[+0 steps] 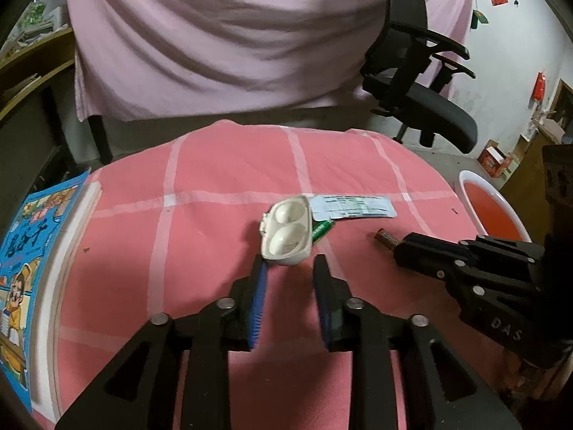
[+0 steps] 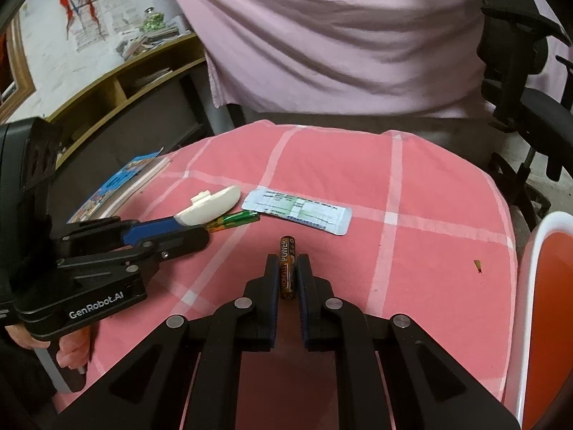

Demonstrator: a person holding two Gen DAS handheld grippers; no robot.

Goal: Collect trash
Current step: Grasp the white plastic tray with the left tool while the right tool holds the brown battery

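Clamping the brown battery [image 2: 288,267] lengthwise, the right tool [image 2: 288,268] could let it slide out; the left tool [image 1: 289,268], apart around the white case [image 1: 285,232] mid-bench [image 1: 215,236], might nudge the green battery [image 1: 321,230].

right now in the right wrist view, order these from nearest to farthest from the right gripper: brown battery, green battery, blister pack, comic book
1. Brown battery: clamped in the right gripper.
2. Green battery: ahead, to the left.
3. Blister pack: ahead, just past the green battery; these two are nearly too close to call.
4. Comic book: far left edge of the table.
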